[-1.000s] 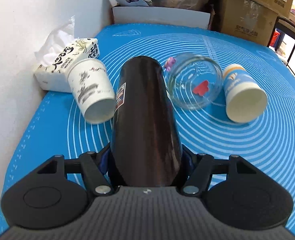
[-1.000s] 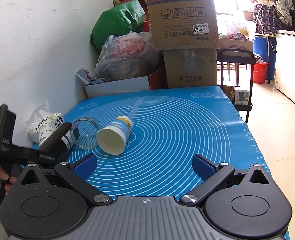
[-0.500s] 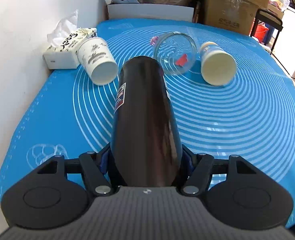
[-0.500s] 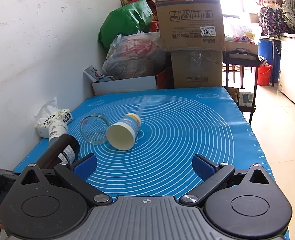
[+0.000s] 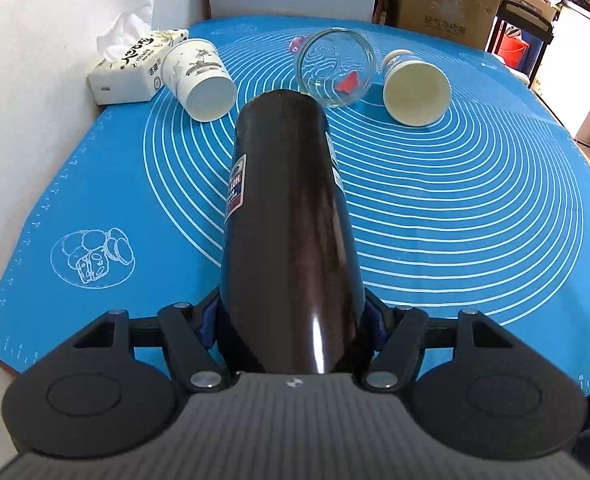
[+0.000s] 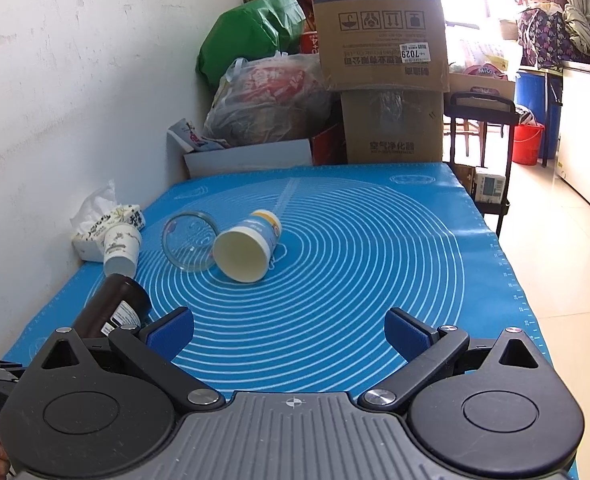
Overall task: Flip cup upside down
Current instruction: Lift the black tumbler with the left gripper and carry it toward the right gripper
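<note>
The left hand-held gripper [image 5: 291, 324] is clamped on the dark tumbler cup [image 5: 287, 216], its blue pads squeezing the wider end close to the palm of the tool, so the long body sticks straight out ahead over the blue mat [image 5: 475, 216]. Held that way it lies roughly level, closed end pointing away. I'd guess the grip is low on the body to leave room for a turn of the wrist that brings the mouth down onto the table. From the right wrist view the cup [image 6: 113, 310] pokes in at the lower left, above the mat, not touching it.

The right hand-held gripper [image 6: 291, 332] hangs over the near edge with its jaws wide apart and nothing between them (waiting its turn, it seems).

Further back, three vessels lie on their sides, mouths toward us: a printed paper cup [image 5: 199, 76] against the tissue pack [image 5: 131, 68], a glass jar [image 5: 335, 66] in the middle, and a blue-and-white paper cup [image 5: 413, 88] just beside the jar.

Compared with a second ago, the left tool has drawn back and up: the fallen cups look farther away, more near mat shows, including the bread drawing [image 5: 93, 258], and the tumbler's far end no longer sits among them. The grasp itself looks unchanged. The right tool has barely shifted.
</note>
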`<state>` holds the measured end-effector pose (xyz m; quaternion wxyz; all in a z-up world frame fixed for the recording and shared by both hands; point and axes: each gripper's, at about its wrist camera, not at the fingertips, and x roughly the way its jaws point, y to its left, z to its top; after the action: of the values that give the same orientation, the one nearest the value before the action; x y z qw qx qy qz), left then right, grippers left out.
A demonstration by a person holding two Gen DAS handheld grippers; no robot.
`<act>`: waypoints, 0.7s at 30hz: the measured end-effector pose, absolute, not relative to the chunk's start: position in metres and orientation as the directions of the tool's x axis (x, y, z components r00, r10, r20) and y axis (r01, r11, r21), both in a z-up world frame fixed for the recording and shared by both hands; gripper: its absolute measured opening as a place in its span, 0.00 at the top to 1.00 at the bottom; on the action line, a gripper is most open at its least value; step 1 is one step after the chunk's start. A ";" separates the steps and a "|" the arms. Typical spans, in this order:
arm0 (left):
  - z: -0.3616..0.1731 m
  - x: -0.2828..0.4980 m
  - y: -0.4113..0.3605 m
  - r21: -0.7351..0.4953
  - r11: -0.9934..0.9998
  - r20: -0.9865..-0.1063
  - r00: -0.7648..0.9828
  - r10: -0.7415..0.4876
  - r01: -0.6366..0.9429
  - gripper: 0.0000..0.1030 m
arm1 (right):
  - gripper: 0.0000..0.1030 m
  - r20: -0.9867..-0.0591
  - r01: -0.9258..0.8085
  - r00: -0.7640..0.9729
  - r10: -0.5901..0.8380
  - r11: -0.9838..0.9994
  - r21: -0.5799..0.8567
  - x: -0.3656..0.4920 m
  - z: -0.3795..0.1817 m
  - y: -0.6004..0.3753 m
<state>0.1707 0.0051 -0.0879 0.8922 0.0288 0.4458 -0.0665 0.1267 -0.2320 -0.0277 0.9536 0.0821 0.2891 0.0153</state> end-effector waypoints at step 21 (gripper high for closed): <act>-0.071 0.162 0.015 -0.013 0.991 -0.769 0.633 -0.093 0.130 0.14 | 0.00 -0.590 0.001 0.802 0.096 0.987 0.161 0.127 -0.029 -0.213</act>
<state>0.1617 0.0151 -0.0707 0.9033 0.0219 0.4240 -0.0616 0.1269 -0.2135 -0.0291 0.9460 0.0767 0.3140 0.0252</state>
